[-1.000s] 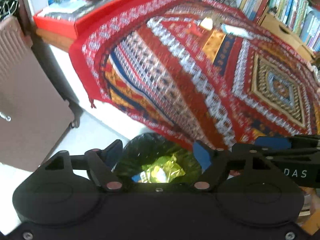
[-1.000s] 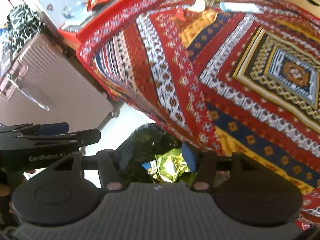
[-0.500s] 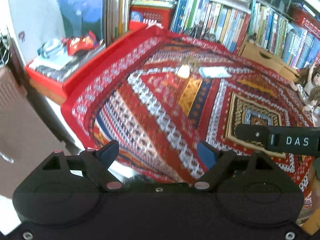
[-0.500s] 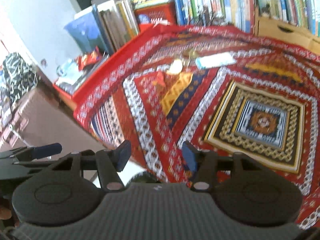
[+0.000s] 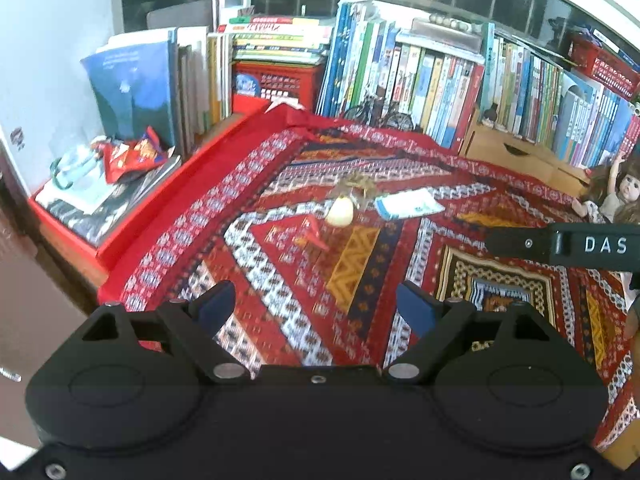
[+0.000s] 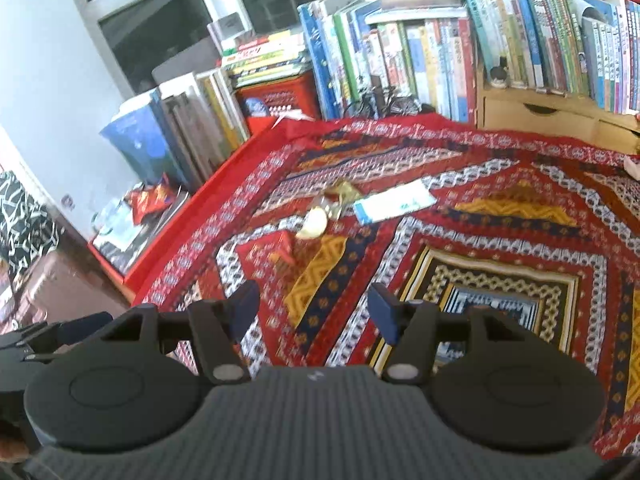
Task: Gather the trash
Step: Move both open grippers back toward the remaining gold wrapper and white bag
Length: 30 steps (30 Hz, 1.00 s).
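Both grippers, left gripper and right gripper, gape empty above bare patterned tablecloth; wrappers lie farther in; right's jaws are widening.

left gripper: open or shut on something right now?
Open, holding nothing. In the left wrist view the left gripper has its jaws wide apart, with only the patterned tablecloth visible between them.

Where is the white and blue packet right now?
In both views, the packet lies flat on the patterned cloth, past both grippers, just right of the pale yellowish scrap and in front of the books.
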Motion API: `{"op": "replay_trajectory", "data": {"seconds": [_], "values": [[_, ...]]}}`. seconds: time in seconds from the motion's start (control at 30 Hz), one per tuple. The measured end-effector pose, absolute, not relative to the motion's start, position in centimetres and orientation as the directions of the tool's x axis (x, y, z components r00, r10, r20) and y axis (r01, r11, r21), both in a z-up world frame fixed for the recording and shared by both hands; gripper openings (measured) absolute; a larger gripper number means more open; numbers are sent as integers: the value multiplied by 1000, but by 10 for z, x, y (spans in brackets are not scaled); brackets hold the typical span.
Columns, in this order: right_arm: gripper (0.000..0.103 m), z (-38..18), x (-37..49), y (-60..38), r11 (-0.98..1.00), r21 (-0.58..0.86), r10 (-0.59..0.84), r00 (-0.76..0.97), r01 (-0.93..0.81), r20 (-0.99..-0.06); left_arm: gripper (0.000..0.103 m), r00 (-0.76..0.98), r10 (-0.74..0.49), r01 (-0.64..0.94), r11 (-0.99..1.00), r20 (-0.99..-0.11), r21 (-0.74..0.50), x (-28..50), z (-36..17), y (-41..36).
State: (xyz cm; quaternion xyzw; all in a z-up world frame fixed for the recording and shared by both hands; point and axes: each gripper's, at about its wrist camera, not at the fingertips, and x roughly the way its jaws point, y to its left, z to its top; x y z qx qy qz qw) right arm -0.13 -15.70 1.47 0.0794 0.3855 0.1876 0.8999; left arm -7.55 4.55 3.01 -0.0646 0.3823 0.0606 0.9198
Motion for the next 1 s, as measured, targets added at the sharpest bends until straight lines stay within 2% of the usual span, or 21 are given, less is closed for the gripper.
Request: {"op": "replay_trajectory", "data": {"seconds": [0.3,0.47,0.57,0.63,0.7,0.77,0.87,1.0], "values": [[73,19,50,-180,927,282,373,667,-247,-645,88,729,74,-175,981,-681,-82,-23,30,41],[73,15,89,-193,937,270,348,671,-224,-654,88,710,52,-203,970,-702,-134,20,16,41],[74,6,113,-200,939,270,341,656,-212,-673,87,688,60,-210,970,-723,-120,46,1,36],[75,-2,127,-202,940,268,340,641,-211,-688,84,674,74,-216,971,-735,-100,61,-12,32],[75,-13,142,-203,942,263,336,624,-210,-706,69,655,67,-211,973,-752,-97,74,-25,30],[78,-24,157,-204,941,264,338,599,-211,-726,62,634,54,-212,972,-771,-106,85,-37,29],[79,-40,176,-205,938,291,346,564,-188,-750,60,627,46,-204,973,-778,-107,98,-49,26],[79,-62,202,-204,926,353,369,502,-130,-782,60,620,82,-186,981,-780,-45,119,-65,22]]}}
